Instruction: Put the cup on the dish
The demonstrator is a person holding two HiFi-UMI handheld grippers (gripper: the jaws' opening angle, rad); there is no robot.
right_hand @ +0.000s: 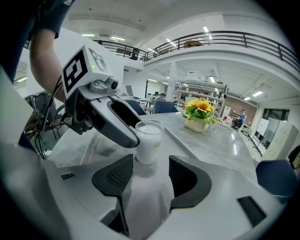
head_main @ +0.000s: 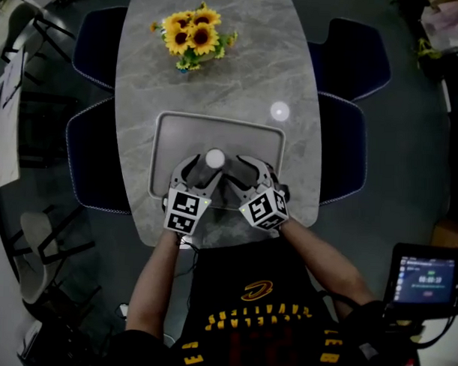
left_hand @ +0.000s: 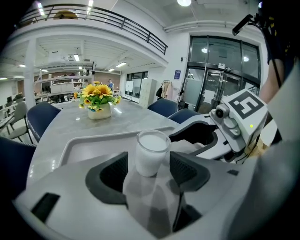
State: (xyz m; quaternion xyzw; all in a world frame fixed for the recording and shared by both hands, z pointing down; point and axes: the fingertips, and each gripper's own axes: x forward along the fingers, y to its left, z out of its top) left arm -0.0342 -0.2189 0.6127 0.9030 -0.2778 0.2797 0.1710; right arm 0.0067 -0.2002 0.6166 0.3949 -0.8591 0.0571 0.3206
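Observation:
A small white cup (head_main: pixel 215 157) stands upright on the grey rectangular tray (head_main: pixel 171 131), near its front middle. My left gripper (head_main: pixel 205 169) comes at the cup from the front left, open. In the left gripper view the cup (left_hand: pixel 152 152) sits between the two dark pads (left_hand: pixel 112 173) with a narrow gap on each side. My right gripper (head_main: pixel 241 171) is just right of the cup, open and holding nothing. In the right gripper view the cup (right_hand: pixel 149 139) stands beyond that gripper's (right_hand: pixel 150 172) fingertips, with the left gripper's finger (right_hand: pixel 115 123) against its left side.
A vase of sunflowers (head_main: pixel 192 36) stands at the table's far end. The tray's raised rim (left_hand: pixel 89 138) runs around the cup. Dark blue chairs (head_main: pixel 353 59) line both sides of the marble table (head_main: pixel 293 68). A bright round spot (head_main: pixel 279 110) lies right of the tray.

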